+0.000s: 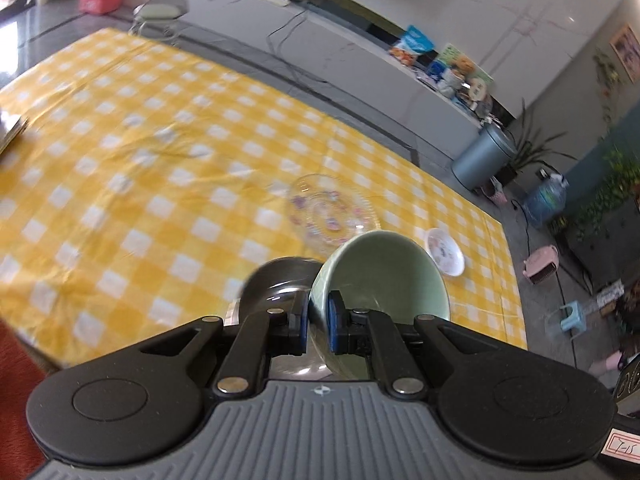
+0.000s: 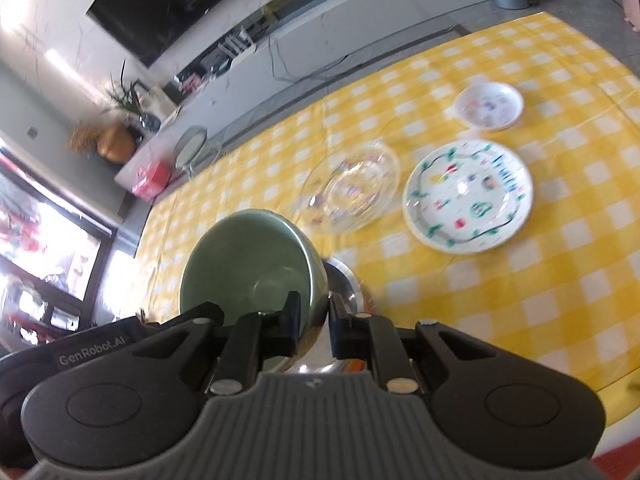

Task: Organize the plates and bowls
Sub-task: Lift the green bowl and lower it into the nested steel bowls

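My left gripper (image 1: 318, 322) is shut on the rim of a pale green bowl (image 1: 384, 276), held tilted above the yellow checked table (image 1: 120, 168). My right gripper (image 2: 314, 326) is shut on the rim of a darker green bowl (image 2: 248, 264). A steel bowl (image 1: 276, 280) sits just beside and under both green bowls; it also shows in the right wrist view (image 2: 344, 280). A clear glass plate (image 2: 352, 184) lies beyond, also in the left wrist view (image 1: 332, 212). A white patterned plate (image 2: 468, 196) and a small white dish (image 2: 490, 106) lie to the right.
The small white dish (image 1: 444, 256) sits near the table's right edge. A stool (image 1: 160, 14) stands behind the table. A long white counter (image 1: 360, 64) runs along the wall, with a grey bin (image 1: 484, 156) and water jug (image 1: 546, 200) on the floor.
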A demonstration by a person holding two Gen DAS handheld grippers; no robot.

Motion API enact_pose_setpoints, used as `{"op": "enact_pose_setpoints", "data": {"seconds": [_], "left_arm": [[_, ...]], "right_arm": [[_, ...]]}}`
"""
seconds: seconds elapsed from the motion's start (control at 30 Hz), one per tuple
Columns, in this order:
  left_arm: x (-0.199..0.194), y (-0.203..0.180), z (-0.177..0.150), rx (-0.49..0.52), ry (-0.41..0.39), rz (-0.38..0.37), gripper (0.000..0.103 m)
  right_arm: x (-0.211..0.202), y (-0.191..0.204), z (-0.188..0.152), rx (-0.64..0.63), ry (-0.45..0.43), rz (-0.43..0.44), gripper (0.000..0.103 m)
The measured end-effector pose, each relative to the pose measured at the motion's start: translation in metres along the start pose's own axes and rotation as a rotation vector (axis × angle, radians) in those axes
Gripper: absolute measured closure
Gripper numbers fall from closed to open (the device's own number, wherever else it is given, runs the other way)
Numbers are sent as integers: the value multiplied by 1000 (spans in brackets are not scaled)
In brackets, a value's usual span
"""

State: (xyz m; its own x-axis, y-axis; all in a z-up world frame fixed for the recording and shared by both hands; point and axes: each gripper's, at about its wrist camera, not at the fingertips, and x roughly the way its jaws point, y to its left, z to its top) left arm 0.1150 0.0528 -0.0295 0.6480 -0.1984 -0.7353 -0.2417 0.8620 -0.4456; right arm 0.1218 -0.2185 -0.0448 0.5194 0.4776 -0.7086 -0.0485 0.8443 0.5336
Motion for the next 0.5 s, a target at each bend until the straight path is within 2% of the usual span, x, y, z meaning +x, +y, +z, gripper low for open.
{"op": "enact_pose_setpoints", "data": {"seconds": [0.17, 0.33, 0.5], "left_arm": [[8, 25, -6, -49, 38, -24, 92], [23, 32, -14, -53, 85, -41, 92], [29, 32, -16, -37, 94, -23, 92]], "right_arm": [[16, 9, -9, -19, 33, -39, 91], [23, 5, -12, -11, 43, -89, 92], [34, 4, -14, -25, 57, -119, 93]]}}
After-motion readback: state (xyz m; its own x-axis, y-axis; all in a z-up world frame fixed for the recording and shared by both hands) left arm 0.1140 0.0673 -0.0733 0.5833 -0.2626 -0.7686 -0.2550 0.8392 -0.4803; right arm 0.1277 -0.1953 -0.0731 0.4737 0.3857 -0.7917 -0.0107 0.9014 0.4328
